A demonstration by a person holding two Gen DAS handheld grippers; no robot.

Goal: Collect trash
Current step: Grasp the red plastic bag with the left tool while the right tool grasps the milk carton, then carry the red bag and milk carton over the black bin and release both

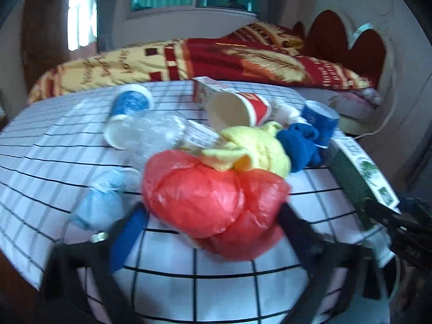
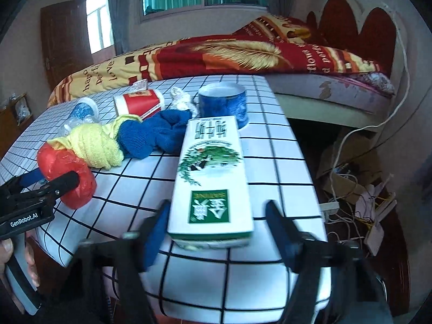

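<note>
A crumpled red plastic bag (image 1: pixel 210 197) (image 2: pixel 67 178) lies near the front of the checked tablecloth (image 1: pixel 216 283). My left gripper (image 1: pixel 212 224) (image 2: pixel 47 179) straddles it, one finger close to each side, with no firm squeeze showing. A white and green carton (image 2: pixel 213 178) (image 1: pixel 361 172) lies flat at the table's right corner. My right gripper (image 2: pixel 216 224) has the carton's near end between its fingers; the left pad is at its edge and a gap shows on the right. Behind lie a yellow cloth (image 1: pixel 251 148), a blue cloth (image 1: pixel 299 143), a red paper cup (image 1: pixel 240 108) and a crushed clear bottle (image 1: pixel 154 132).
Two blue cups (image 1: pixel 132 102) (image 1: pixel 321 118), a pale blue bag (image 1: pixel 100 202) and a small box (image 1: pixel 208 86) also lie on the table. A bed with a red and yellow quilt (image 2: pixel 216 51) stands behind. Cables and clutter (image 2: pixel 351 189) cover the floor at right. A hand (image 2: pixel 5 248) holds the left gripper.
</note>
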